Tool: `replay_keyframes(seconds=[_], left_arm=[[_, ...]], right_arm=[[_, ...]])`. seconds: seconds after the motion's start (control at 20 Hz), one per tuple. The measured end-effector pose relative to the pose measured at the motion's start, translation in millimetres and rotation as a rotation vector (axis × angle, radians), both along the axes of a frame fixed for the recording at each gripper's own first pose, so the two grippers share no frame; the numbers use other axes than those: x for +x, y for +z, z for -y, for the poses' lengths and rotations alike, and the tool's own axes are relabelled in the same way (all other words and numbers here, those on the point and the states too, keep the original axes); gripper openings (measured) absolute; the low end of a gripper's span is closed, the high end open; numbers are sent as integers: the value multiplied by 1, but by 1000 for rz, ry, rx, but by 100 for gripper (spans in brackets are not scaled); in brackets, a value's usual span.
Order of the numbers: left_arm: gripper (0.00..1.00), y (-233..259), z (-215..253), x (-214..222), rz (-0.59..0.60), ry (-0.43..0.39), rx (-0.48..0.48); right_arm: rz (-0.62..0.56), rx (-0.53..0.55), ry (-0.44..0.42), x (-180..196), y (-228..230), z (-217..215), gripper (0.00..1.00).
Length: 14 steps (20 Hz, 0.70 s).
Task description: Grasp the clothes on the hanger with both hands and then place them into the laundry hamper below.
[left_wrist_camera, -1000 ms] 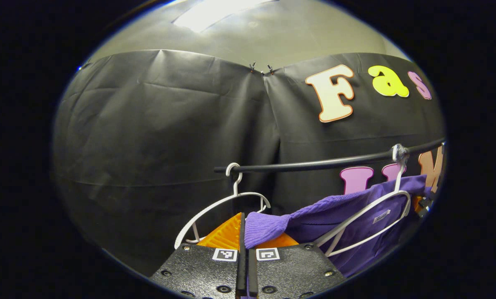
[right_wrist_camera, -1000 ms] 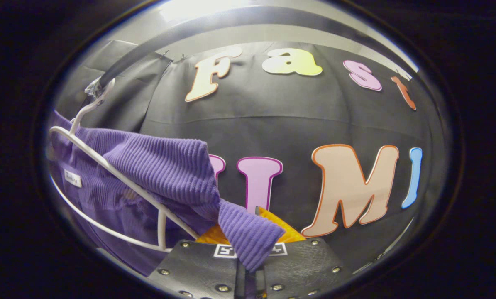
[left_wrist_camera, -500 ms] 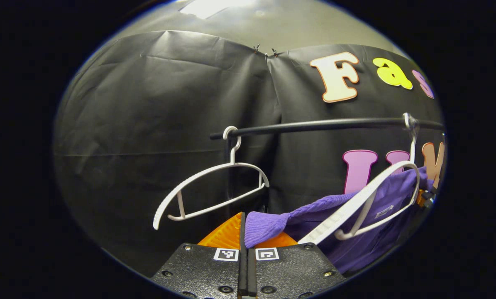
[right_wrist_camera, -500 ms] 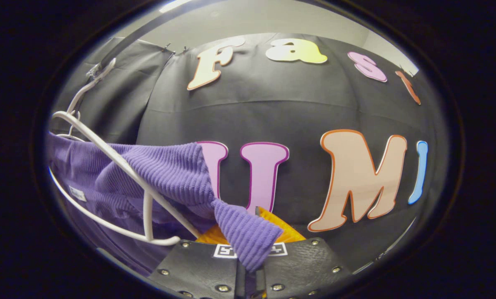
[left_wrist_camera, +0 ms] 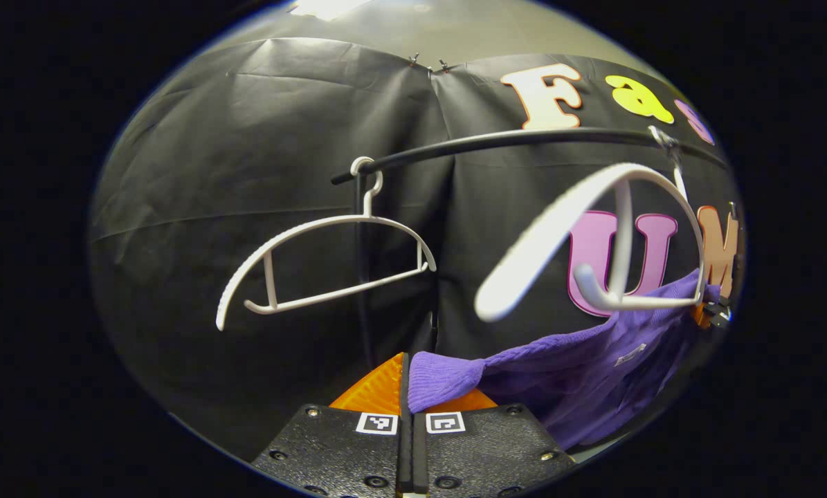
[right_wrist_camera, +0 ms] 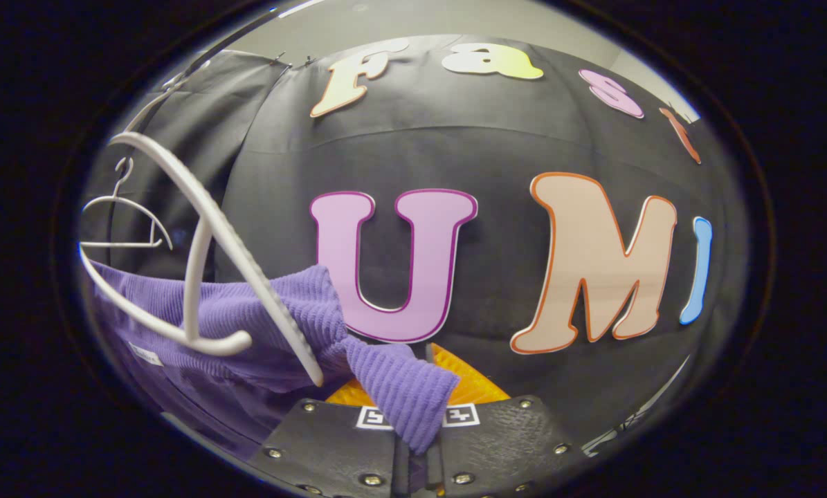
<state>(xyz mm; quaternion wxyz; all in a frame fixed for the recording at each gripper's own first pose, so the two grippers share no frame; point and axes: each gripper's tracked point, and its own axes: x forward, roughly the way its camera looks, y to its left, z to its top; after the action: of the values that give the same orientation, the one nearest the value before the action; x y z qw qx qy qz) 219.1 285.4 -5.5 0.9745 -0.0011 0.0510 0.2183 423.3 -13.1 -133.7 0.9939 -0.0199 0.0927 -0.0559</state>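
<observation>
1. left gripper [left_wrist_camera: 406,387]: seen in the left gripper view, i have its jaws clenched on one ribbed end of the purple garment [left_wrist_camera: 593,360]; the cloth bunches at the fingertips and runs off to the right.

2. right gripper [right_wrist_camera: 420,391]: seen in the right gripper view, i have its jaws clenched on the other ribbed end of the purple garment [right_wrist_camera: 261,325]; a fold spills over the fingertips.

3. where the garment is: it sags between my two grippers, below the white hanger [left_wrist_camera: 593,228]. in the left gripper view no cloth lies over the hanger's near arm; in the right gripper view the hanger [right_wrist_camera: 212,235] crosses in front of the cloth, so i cannot tell whether its far end touches the fabric.

4. surroundings: the white hanger hooks on the black rail [left_wrist_camera: 510,142] toward the rail's right end; a second, bare hanger [left_wrist_camera: 323,266] hangs at the rail's left end.

5. step in hand: i judge the two-handed grasp made and the garment largely off the hanger, in the stretch between pulling off and lowering.

6. next move: i should draw both grippers down together, keeping the cloth away from the hanger's tip, then open over the laundry hamper. i must look down to find its rim first.
</observation>
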Motion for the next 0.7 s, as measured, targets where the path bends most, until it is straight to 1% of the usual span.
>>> replay_keyframes(seconds=[0.15, 0.2, 0.3, 0.35, 0.4, 0.55, 0.7], left_arm=[[1, -17, 14, -2, -25, -32, 20], [2, -23, 21, -3, -37, -48, 28], [1, -36, 35, -2, -64, -82, 46], [2, -42, 44, -3, -76, -105, 55], [1, -48, 53, -5, -87, -128, 61], [1, -61, 84, 2, -114, -210, 58], [1, -73, 117, 5, -129, -290, 46]], right_arm=[[-33, -7, -8, -12, -15, 5, 14], [-48, -5, -10, -19, -21, 6, 14], [-72, 0, -3, -30, -31, 6, 14], [-85, -5, 2, -36, -35, 5, 13], [-94, -11, 12, -45, -39, 3, 14], [-122, -30, 43, -65, -49, -8, 14], [-145, -15, 83, -85, -54, -24, 13]])
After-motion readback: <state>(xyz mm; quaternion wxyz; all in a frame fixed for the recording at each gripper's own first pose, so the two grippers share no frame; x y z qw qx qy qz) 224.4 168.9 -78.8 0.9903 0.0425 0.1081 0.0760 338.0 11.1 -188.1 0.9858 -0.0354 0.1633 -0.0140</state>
